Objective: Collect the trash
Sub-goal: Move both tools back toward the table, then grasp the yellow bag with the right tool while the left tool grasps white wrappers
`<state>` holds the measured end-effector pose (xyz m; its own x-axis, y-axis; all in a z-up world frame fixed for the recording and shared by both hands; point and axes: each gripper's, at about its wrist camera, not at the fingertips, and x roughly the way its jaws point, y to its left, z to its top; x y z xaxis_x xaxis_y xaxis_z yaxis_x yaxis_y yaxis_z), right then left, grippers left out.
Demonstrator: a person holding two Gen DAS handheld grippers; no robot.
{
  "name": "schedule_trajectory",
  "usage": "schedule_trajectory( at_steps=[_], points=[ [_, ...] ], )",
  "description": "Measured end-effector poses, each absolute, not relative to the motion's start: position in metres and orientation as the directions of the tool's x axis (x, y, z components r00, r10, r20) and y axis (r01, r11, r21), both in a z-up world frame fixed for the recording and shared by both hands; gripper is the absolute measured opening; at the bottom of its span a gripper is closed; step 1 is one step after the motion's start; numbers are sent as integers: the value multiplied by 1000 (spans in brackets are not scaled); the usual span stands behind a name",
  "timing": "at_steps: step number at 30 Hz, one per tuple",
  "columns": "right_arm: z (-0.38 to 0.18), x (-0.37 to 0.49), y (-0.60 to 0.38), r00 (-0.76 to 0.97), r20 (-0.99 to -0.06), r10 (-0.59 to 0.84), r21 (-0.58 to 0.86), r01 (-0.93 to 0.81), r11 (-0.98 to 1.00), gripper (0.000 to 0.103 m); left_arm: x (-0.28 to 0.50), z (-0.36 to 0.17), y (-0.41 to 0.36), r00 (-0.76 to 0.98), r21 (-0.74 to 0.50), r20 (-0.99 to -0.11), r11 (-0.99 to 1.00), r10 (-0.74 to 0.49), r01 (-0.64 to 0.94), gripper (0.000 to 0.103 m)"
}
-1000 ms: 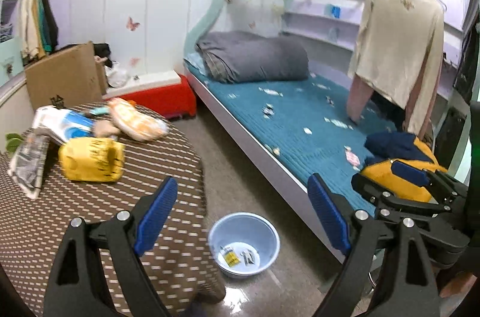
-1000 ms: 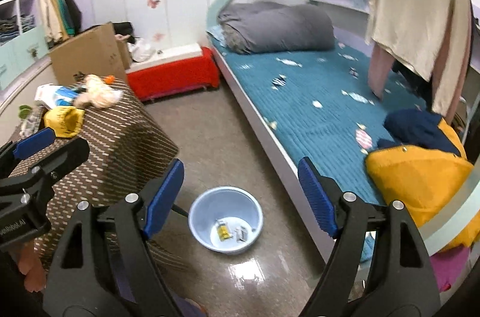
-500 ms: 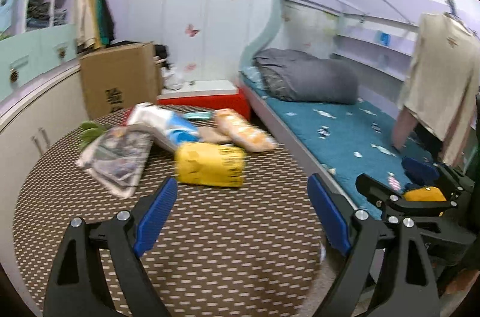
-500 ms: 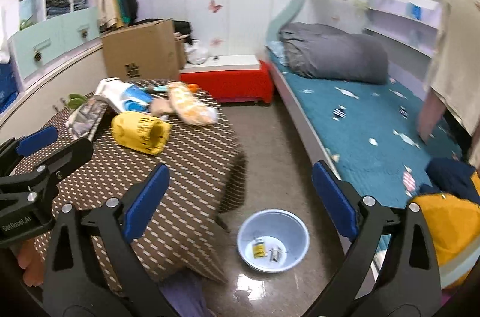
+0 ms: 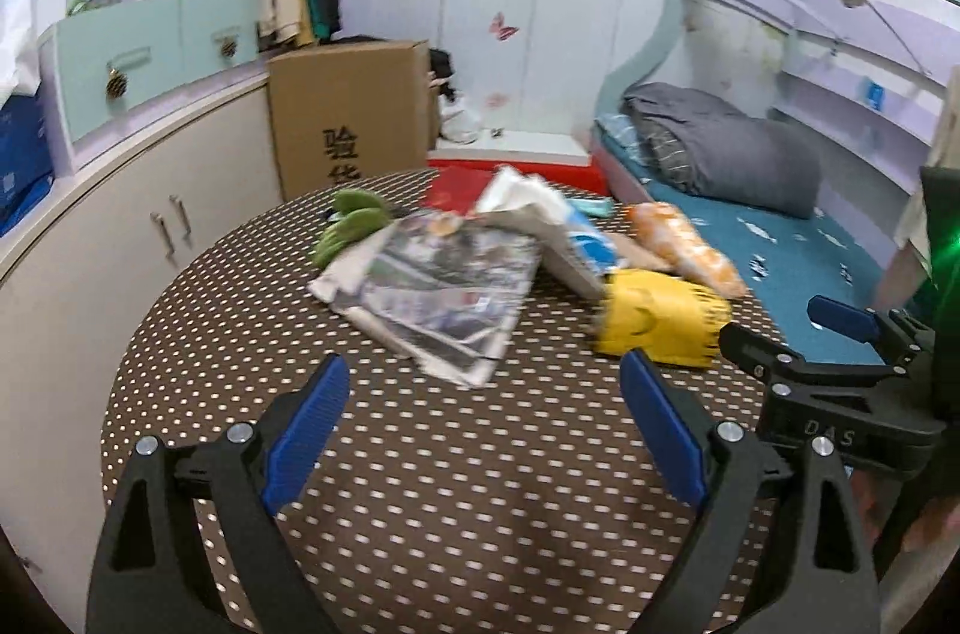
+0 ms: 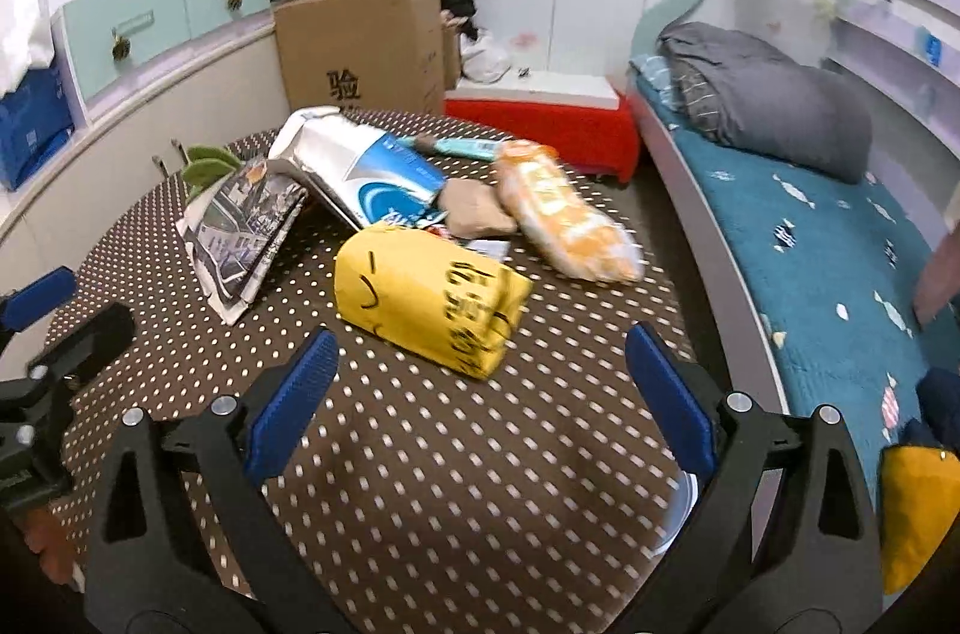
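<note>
Trash lies on a round table with a brown dotted cloth [image 5: 420,484] [image 6: 420,484]: a yellow bag [image 5: 660,328] [image 6: 429,304], a folded newspaper [image 5: 444,298] [image 6: 246,232], a white and blue package [image 5: 552,226] [image 6: 366,172], an orange snack bag [image 5: 684,247] [image 6: 567,220] and a green peel [image 5: 351,226] [image 6: 207,163]. My left gripper [image 5: 486,430] hovers open over the near cloth, short of the newspaper. My right gripper [image 6: 480,394] is open just short of the yellow bag, nothing between its fingers. A sliver of the blue basin [image 6: 681,514] shows past the table edge.
A cardboard box [image 5: 351,118] [image 6: 366,46] and a curved cabinet [image 5: 120,214] stand behind the table. A red and white box [image 6: 540,118] sits on the floor beside the bed [image 6: 810,238], which carries a grey folded quilt [image 6: 762,94].
Both views have swung left, from the floor basin and bed to the table. The trash pile is now centred and closer. The right gripper's jaws have widened a little.
</note>
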<state>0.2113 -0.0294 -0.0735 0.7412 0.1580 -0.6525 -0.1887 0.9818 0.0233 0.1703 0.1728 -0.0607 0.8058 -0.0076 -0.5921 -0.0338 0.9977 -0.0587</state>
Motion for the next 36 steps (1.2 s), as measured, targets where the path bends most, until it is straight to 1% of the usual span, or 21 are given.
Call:
schedule_trajectory(
  at_steps=[10,11,12,13,15,18,20,26,30,34,36],
  points=[
    [-114,264,-3,659,-739,143,-1,-213,977,93,192,-85,211,760,-76,-649,992,30,-103,90],
    [-115,267,-5,646,-746,164,25,-219,975,81,194,-87,213,758,-78,-652,991,29,-105,90],
    [-114,267,-6,647,-738,191,52,-228,972,53,196,-90,214,754,-83,-657,991,26,-106,90],
    [-112,266,-8,650,-727,222,78,-242,967,37,198,-92,215,750,-85,-661,991,24,-107,90],
    [-110,263,-11,647,-716,262,114,-262,958,22,201,-95,214,744,-90,-667,990,18,-104,90],
    [-107,255,-14,650,-696,304,154,-279,948,8,204,-96,208,744,-91,-669,992,8,-93,90],
    [-102,247,-17,661,-678,321,165,-289,943,5,205,-94,205,747,-90,-665,993,1,-82,90],
    [-76,224,-34,708,-611,354,189,-304,934,4,207,-84,189,761,-100,-648,994,-31,-45,90],
    [-60,215,-49,740,-584,333,178,-284,942,4,206,-72,176,774,-111,-630,994,-66,-6,90],
    [-46,206,-67,757,-560,337,201,-271,941,4,211,-62,165,770,-138,-628,990,-111,30,90],
    [-38,201,-76,781,-546,304,177,-247,953,4,216,-55,160,772,-146,-624,988,-125,42,90]
  ],
)
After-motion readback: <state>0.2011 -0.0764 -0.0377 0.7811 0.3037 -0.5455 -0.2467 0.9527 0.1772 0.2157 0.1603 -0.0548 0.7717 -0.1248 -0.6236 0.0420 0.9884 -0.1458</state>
